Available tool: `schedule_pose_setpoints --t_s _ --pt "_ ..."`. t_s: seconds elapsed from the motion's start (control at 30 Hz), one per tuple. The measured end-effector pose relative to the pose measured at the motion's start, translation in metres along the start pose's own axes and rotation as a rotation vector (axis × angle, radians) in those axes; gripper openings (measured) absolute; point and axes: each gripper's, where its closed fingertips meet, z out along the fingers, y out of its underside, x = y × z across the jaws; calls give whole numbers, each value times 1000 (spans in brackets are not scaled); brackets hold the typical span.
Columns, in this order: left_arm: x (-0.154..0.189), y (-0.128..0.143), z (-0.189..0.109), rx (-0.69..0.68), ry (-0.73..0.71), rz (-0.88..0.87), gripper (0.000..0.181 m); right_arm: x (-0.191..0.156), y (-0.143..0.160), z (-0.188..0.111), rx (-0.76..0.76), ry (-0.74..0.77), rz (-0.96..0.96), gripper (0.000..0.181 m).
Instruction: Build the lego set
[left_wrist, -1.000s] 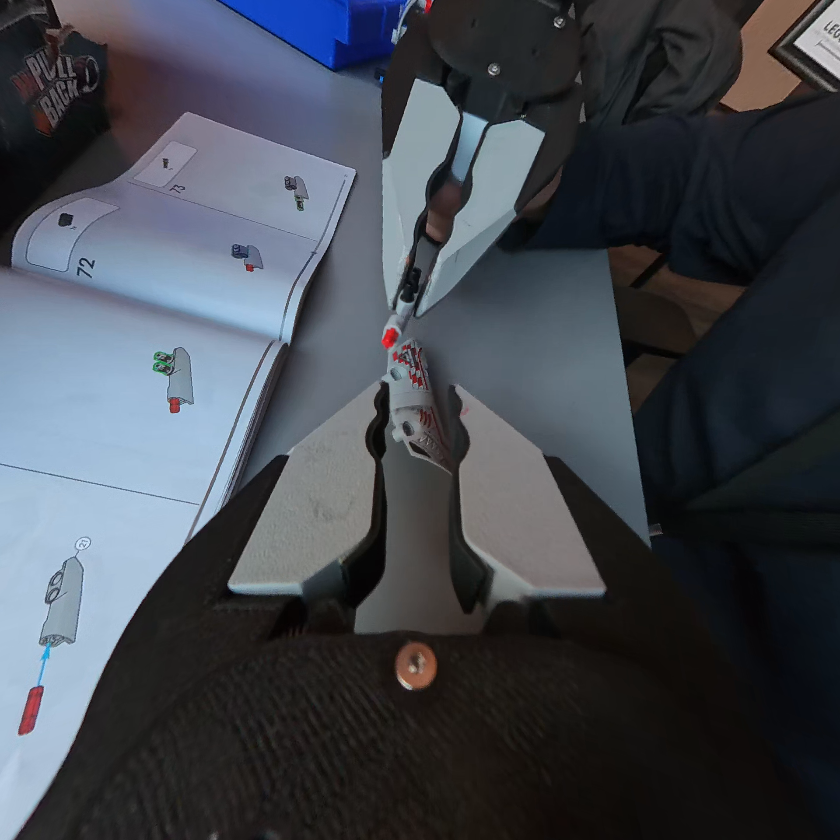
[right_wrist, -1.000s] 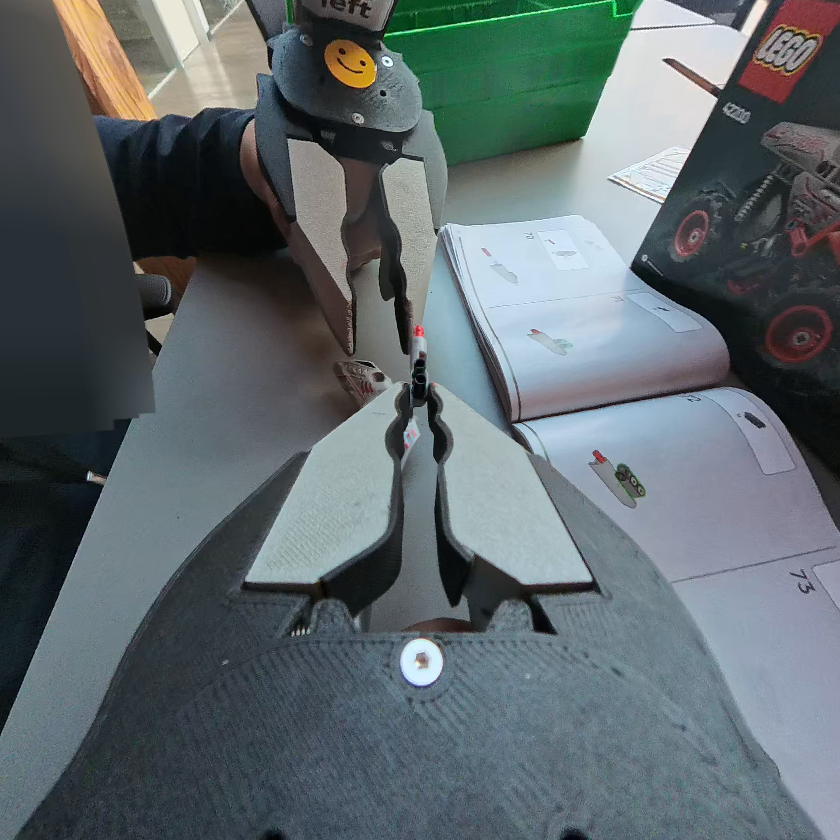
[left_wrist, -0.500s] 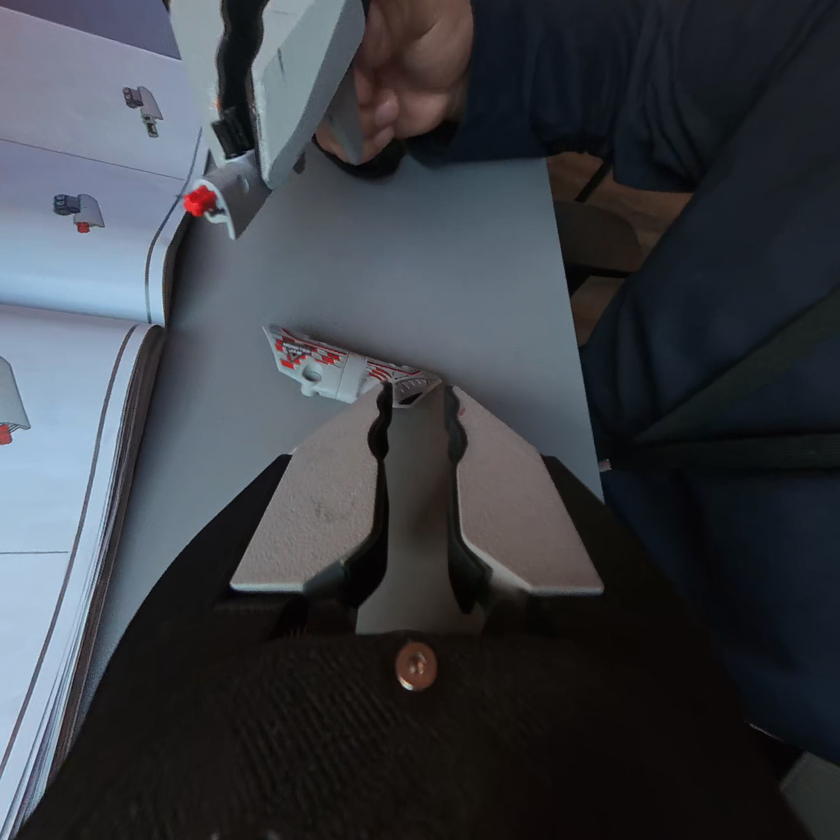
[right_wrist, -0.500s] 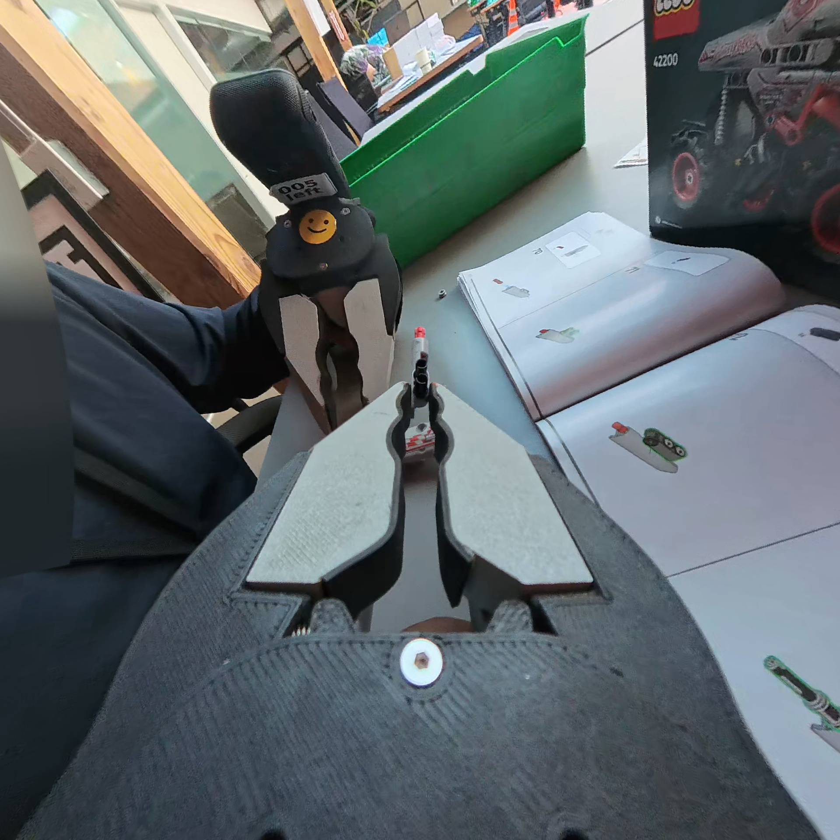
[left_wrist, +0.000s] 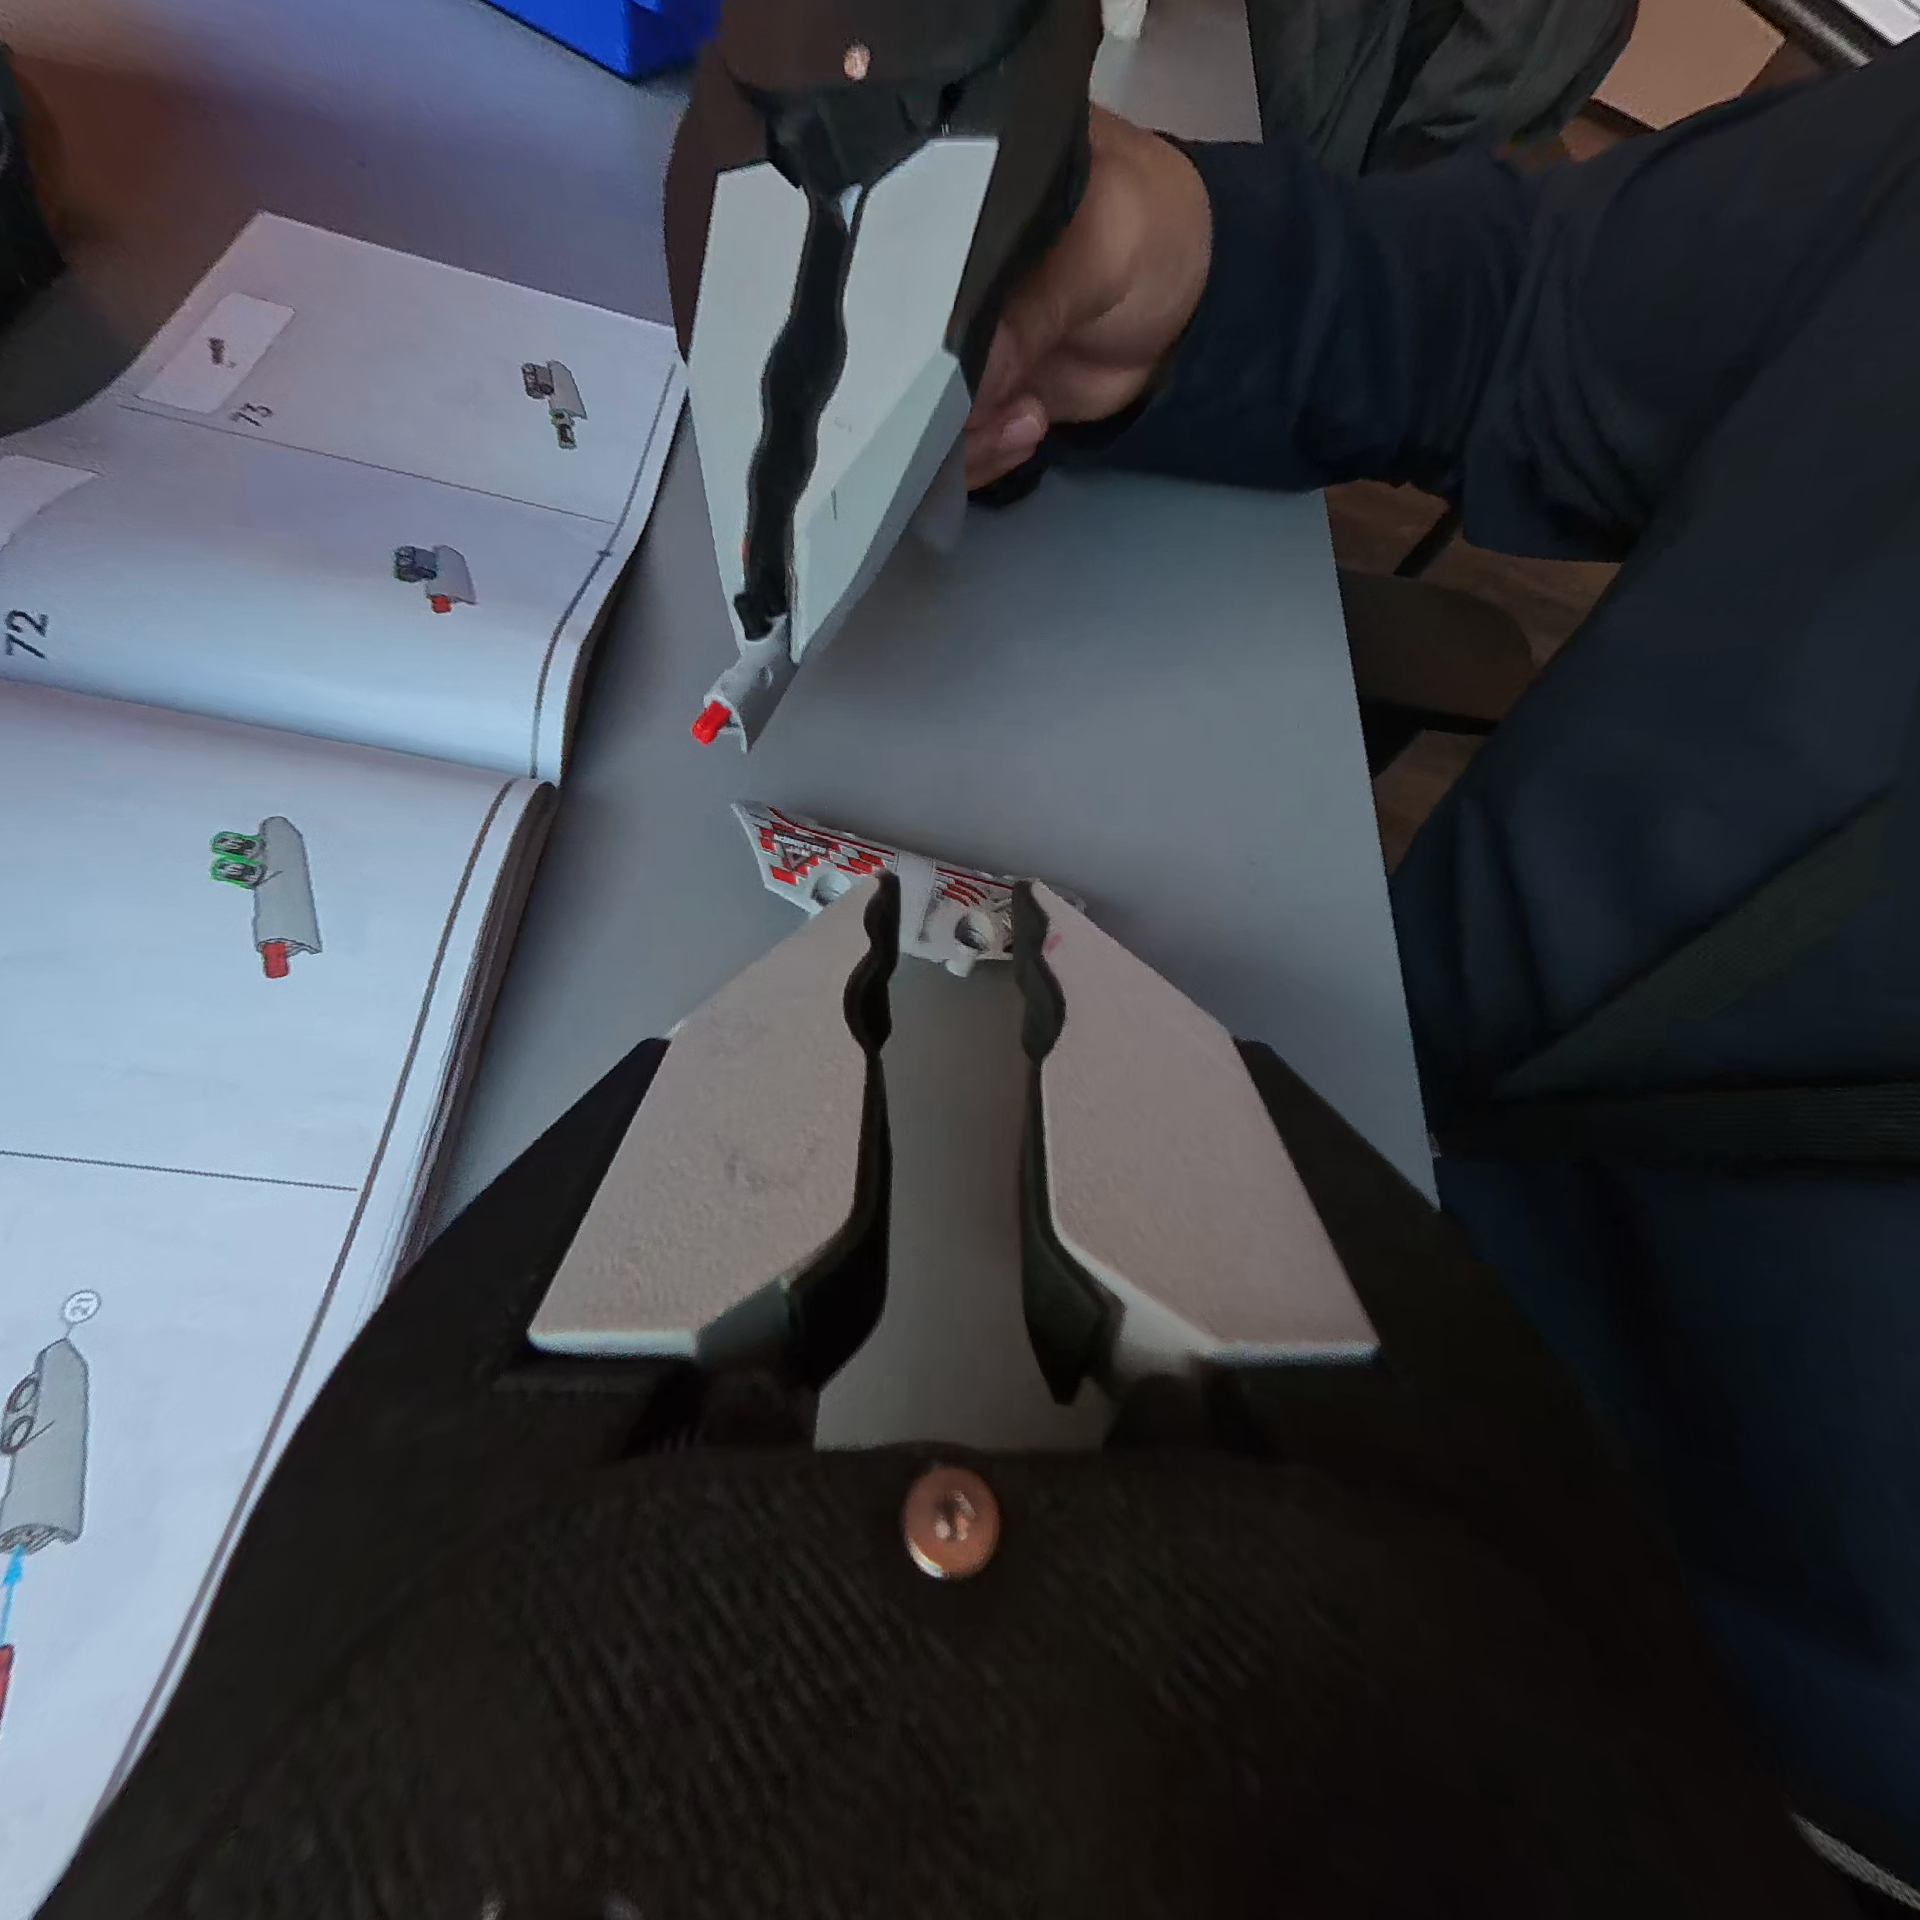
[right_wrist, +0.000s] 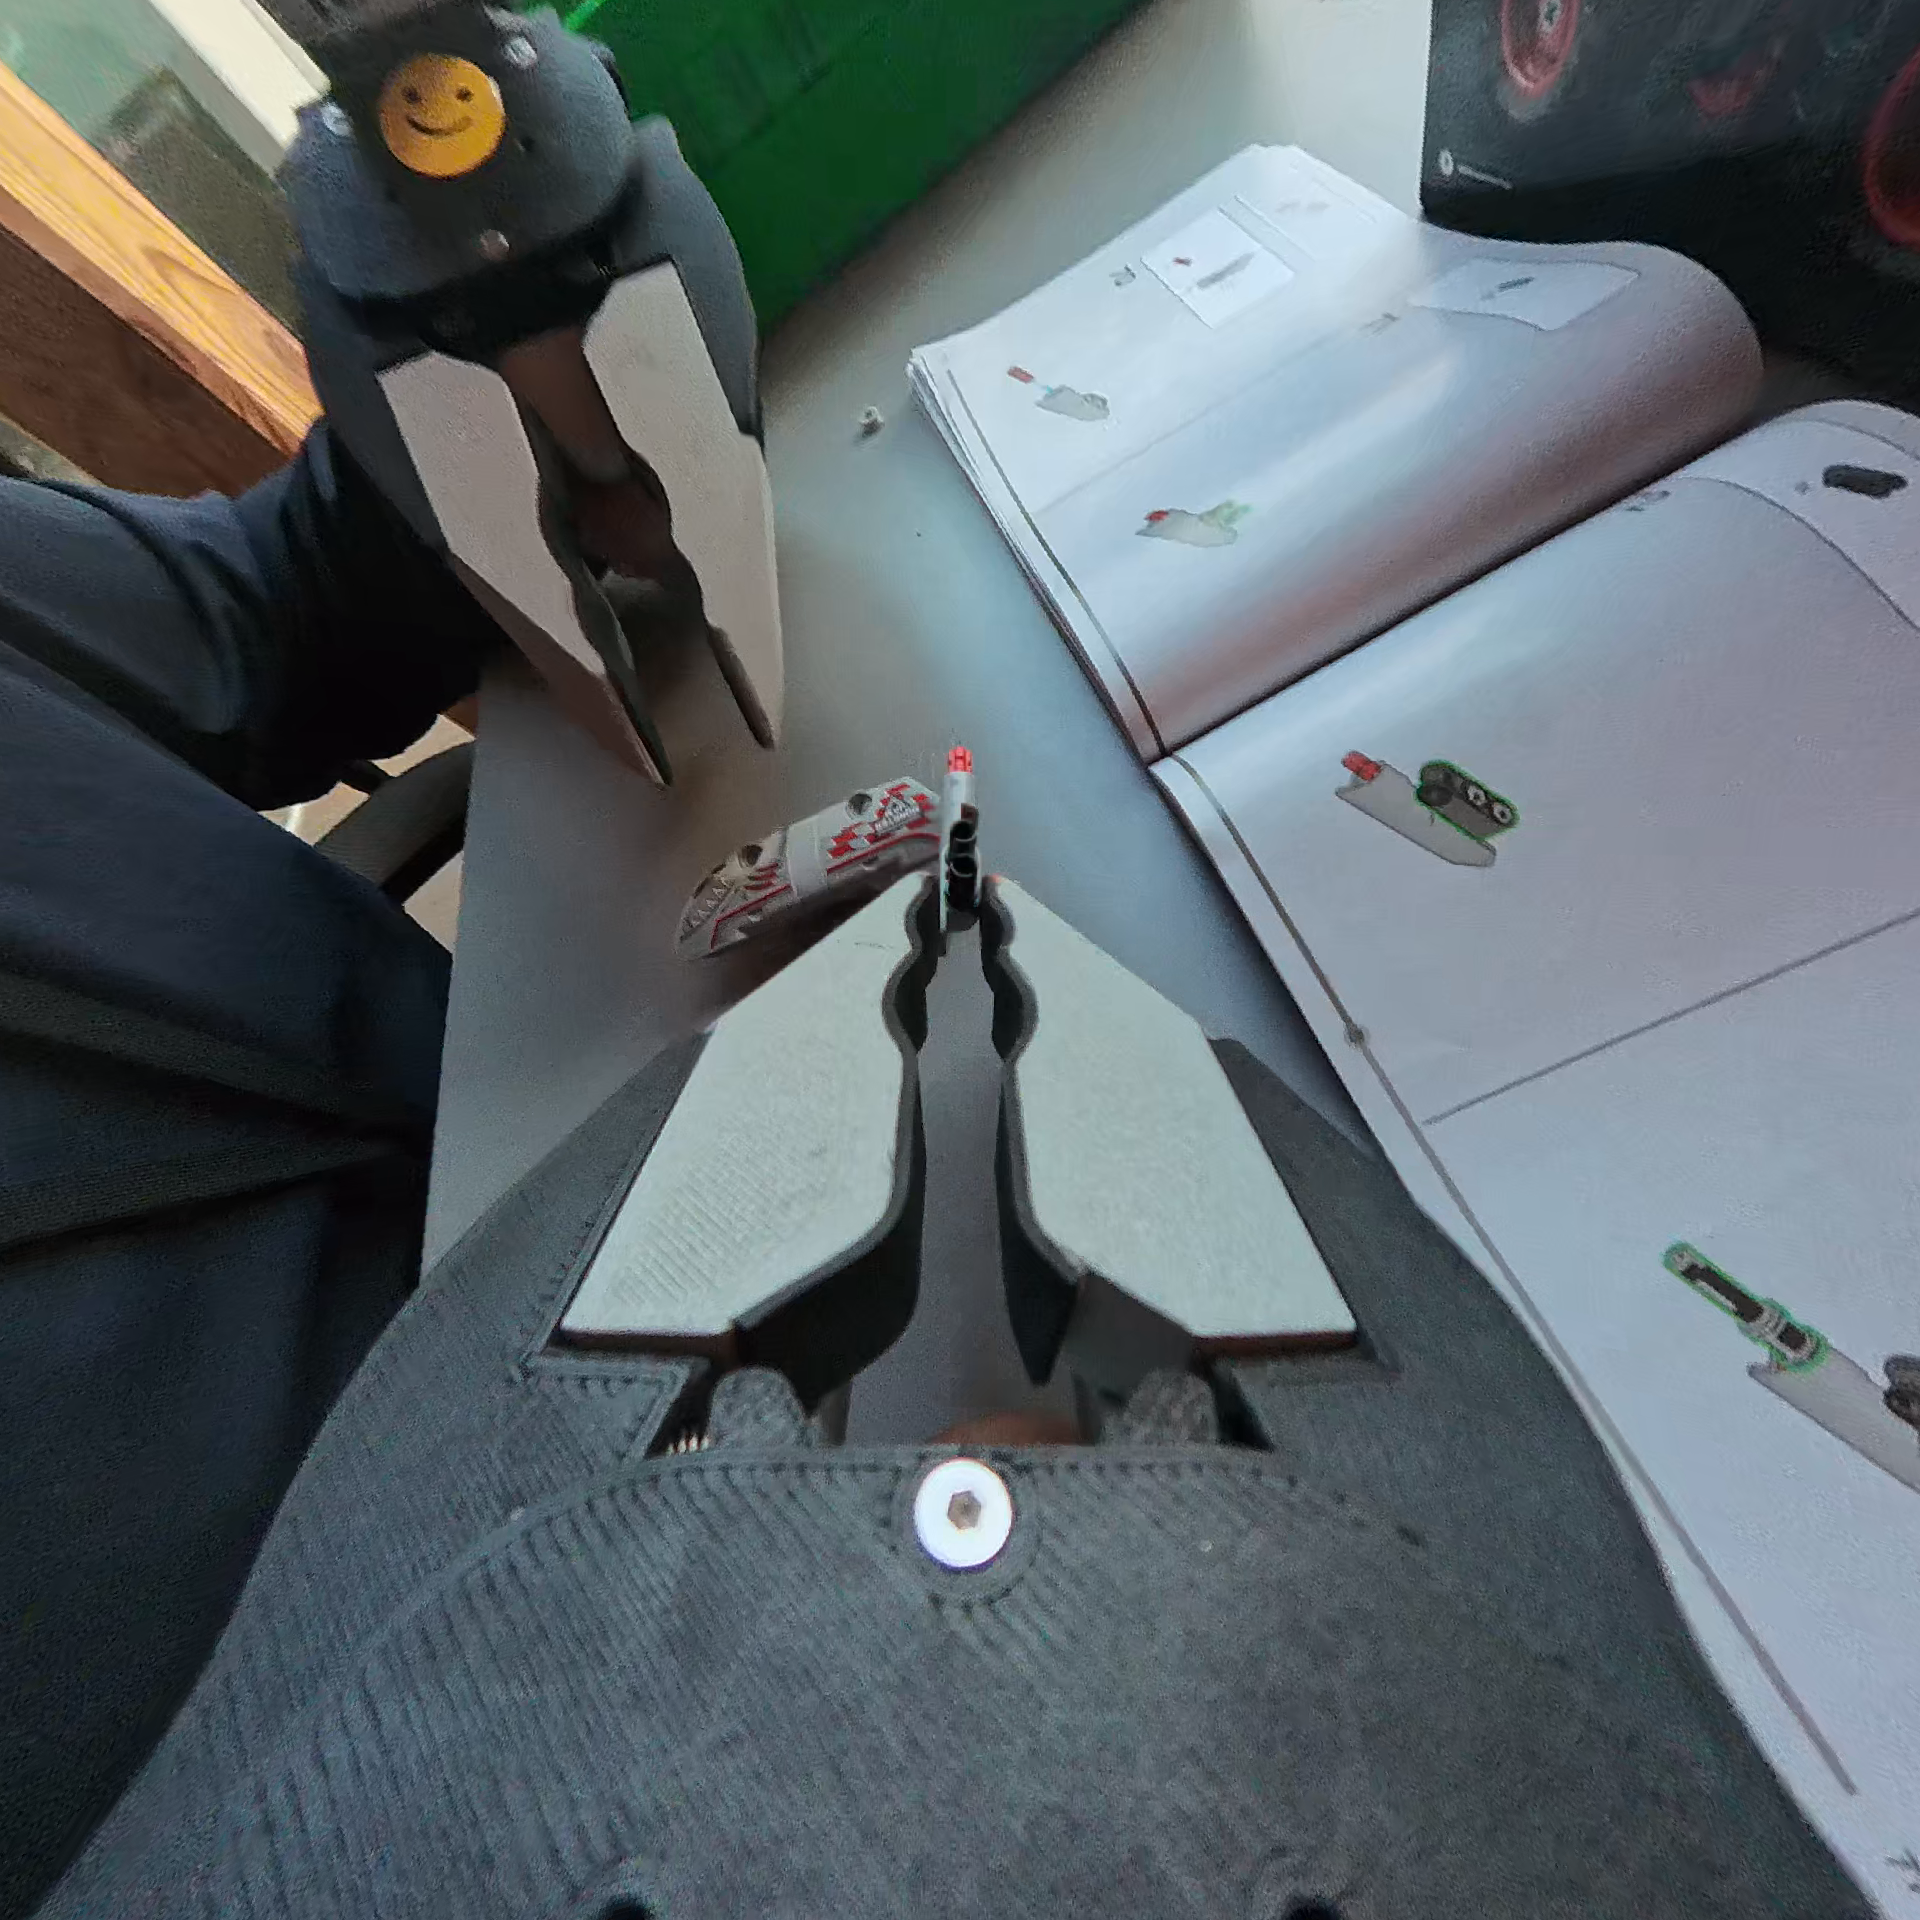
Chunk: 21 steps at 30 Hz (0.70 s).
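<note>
Grey table (left_wrist: 1091, 675) carries an open manual (left_wrist: 260, 644) and one printed panel (left_wrist: 831, 862), lying flat, untouched. Right gripper (right_wrist: 951, 894) is clamped on a small grey subassembly (right_wrist: 956, 821) with a red pin, held above the table near the panel. Left gripper (left_wrist: 951, 899) is parted, empty, tips just beside the panel. Judged progress: subassembly built; joining it to the panel, and later manual steps, remain.

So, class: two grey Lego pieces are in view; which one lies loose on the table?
The red-patterned grey panel lies loose; the grey piece with a red pin is gripped.
</note>
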Motion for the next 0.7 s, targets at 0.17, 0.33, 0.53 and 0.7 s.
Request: schedule_pose_setpoints --t_s 0.17,0.33,0.53,0.7 --pt "-7 -9 -7 55 -34 -8 17 8 11 -2 -68 52 46 4" --pt "-13 -11 -11 77 -51 -28 17 10 18 -2 -117 106 16 4" --pt "-17 -11 -11 70 -91 -2 18 12 25 -4 -181 177 0 4" --pt "-41 -23 -19 106 -340 99 21 -2 36 -6 -251 156 -12 4"
